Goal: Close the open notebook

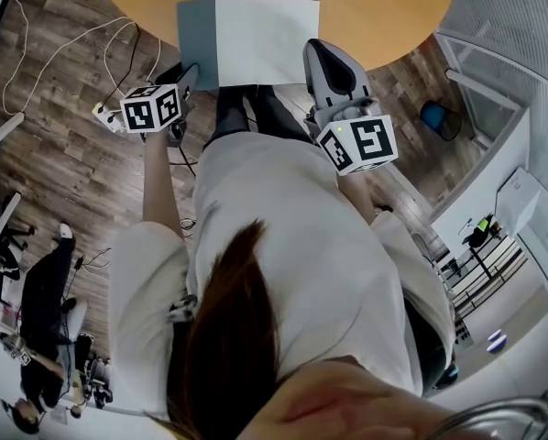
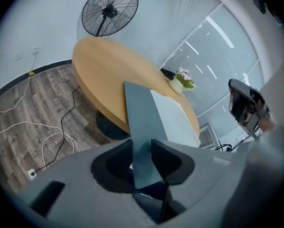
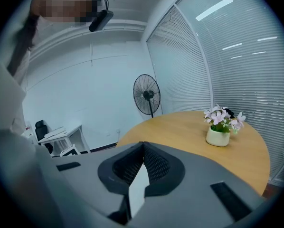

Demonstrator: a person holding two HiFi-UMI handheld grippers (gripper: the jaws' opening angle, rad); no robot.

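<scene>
Notebook [image 1: 256, 39]: where do we have it?

We have it lying open at the near edge of the round wooden table [image 1: 384, 16], grey-blue cover [image 1: 197, 39] to the left, white page [image 1: 267, 37] to the right.

What are our tongs doing?

Our left gripper [image 1: 187, 79] is clenched on the cover's near edge. In the left gripper view the cover stands between the two pads, tilted up off the table. Our right gripper [image 1: 322, 53] sits at the page's near right corner. Its jaws meet at the tips with a sliver of white paper pinched between them.

Anything else around us?

A fan [image 2: 109, 9] stands on the floor beyond the table, and a flower pot [image 3: 218, 137] sits on the far part of the tabletop, well apart from the book.
</scene>
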